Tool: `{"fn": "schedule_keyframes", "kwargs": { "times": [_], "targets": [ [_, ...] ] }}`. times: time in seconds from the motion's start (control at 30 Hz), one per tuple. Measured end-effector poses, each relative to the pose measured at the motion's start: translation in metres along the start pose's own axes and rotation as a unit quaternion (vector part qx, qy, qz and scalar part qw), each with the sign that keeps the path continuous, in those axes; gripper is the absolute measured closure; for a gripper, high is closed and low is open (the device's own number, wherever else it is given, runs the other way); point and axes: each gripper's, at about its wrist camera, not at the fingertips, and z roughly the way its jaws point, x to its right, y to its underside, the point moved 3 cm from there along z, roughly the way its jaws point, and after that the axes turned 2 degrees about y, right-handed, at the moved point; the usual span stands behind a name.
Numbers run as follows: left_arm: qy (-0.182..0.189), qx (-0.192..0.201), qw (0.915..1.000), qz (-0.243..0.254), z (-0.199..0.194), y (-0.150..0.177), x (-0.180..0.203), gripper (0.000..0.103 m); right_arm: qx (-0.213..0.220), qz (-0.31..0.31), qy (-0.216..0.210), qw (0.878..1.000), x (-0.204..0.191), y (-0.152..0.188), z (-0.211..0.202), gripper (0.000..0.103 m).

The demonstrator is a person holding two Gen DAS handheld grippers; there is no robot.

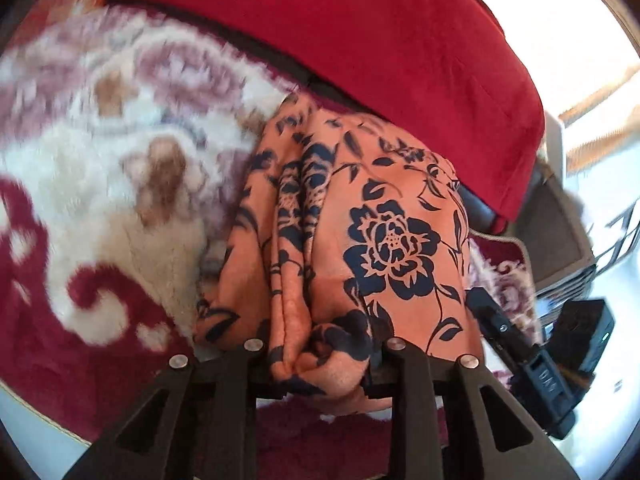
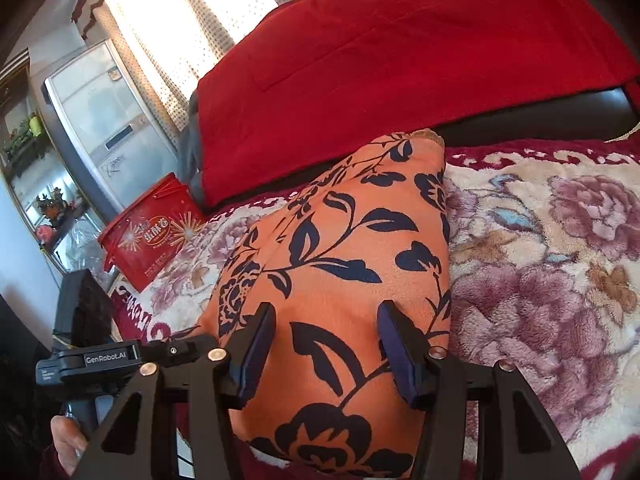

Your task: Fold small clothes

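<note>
1. The orange garment with a dark navy flower print [image 1: 372, 240] lies on a plush floral blanket [image 1: 100, 168] in cream, mauve and deep red, in front of a red cloth [image 1: 360, 48] draped over a dark cushion behind it.
2. In the left wrist view the garment is bunched into long vertical folds. Its near end runs down between the fingers of the left gripper [image 1: 320, 354].
3. The fingertips of the left gripper are hidden behind the fabric, so I cannot tell whether it is clenched on the cloth or slack.
4. In the right wrist view the same garment [image 2: 340, 248] appears as a smooth rounded fold, narrowing toward a far corner that touches the edge of the red cloth [image 2: 400, 60].
5. The right gripper [image 2: 326, 344] stands spread wide, its blue-padded fingers [image 2: 256, 348] resting on the fabric on either side of the fold, with nothing clamped between them.
6. At the left of that view the left gripper [image 2: 100, 356] shows from the side, marked "GenRobot.AI", with a hand [image 2: 66, 440] on its handle.
7. Beyond the blanket [image 2: 540, 260] stand a red bucket with gold lettering [image 2: 148, 232], a silver refrigerator [image 2: 104, 120] and a bright curtained window [image 2: 180, 20].
</note>
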Motion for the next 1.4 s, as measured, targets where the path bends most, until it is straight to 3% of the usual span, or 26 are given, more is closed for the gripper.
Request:
{"fn": "schedule_keyframes", "kwargs": {
  "times": [0.17, 0.23, 0.27, 0.37, 0.47, 0.57, 0.63, 0.77, 0.87, 0.97, 1.13, 1.23, 1.33, 1.4],
  "targets": [
    [-0.037, 0.038, 0.9977, 0.042, -0.015, -0.004, 0.008, 0.074, 0.001, 0.014, -0.005, 1.000, -0.004, -0.018, -0.009, 0.047],
    [-0.037, 0.048, 0.9974, 0.041, -0.024, -0.004, 0.003, 0.074, 0.006, 0.006, 0.009, 1.000, -0.009, -0.031, -0.011, 0.065],
    [-0.042, 0.050, 0.9971, 0.041, -0.024, -0.006, 0.003, 0.074, 0.005, 0.001, 0.015, 1.000, -0.010, -0.039, -0.009, 0.066],
    [-0.071, 0.020, 0.9968, 0.028, -0.009, -0.005, -0.004, 0.069, 0.004, -0.010, 0.037, 0.999, -0.013, -0.063, 0.005, 0.066],
    [-0.077, 0.003, 0.9969, 0.016, -0.002, -0.004, -0.012, 0.063, -0.027, -0.005, 0.060, 0.998, -0.012, -0.088, 0.036, 0.066],
    [-0.105, 0.022, 0.9939, 0.024, -0.012, -0.008, -0.013, 0.052, -0.114, -0.008, 0.093, 0.989, -0.001, -0.085, 0.087, 0.065],
    [-0.118, 0.041, 0.9920, 0.019, -0.022, -0.012, -0.015, 0.046, -0.105, 0.001, 0.082, 0.991, 0.002, -0.084, 0.092, 0.065],
    [-0.133, 0.117, 0.9839, 0.022, -0.049, -0.023, -0.007, 0.045, -0.089, 0.005, 0.064, 0.994, 0.007, -0.079, 0.086, 0.065],
    [-0.104, 0.143, 0.9836, 0.034, -0.056, -0.027, 0.007, 0.041, -0.070, 0.010, 0.056, 0.996, 0.010, -0.073, 0.082, 0.065],
    [-0.063, 0.119, 0.9906, 0.025, -0.046, -0.033, 0.018, 0.041, -0.052, 0.018, 0.046, 0.997, 0.010, -0.070, 0.077, 0.065],
    [-0.061, 0.059, 0.9964, 0.005, -0.009, -0.059, 0.030, 0.041, -0.034, 0.067, -0.006, 0.997, 0.029, -0.077, 0.055, 0.065],
    [-0.042, 0.041, 0.9981, -0.019, 0.011, -0.075, 0.031, 0.041, -0.006, 0.083, -0.001, 0.997, 0.041, -0.094, 0.044, 0.063],
    [-0.055, 0.007, 0.9978, -0.036, 0.034, -0.084, 0.030, 0.041, -0.005, 0.090, 0.008, 0.996, 0.051, -0.114, 0.051, 0.063],
    [-0.064, 0.009, 0.9974, -0.032, 0.046, -0.087, 0.028, 0.041, -0.015, 0.089, 0.017, 0.996, 0.054, -0.124, 0.064, 0.063]
  ]
}}
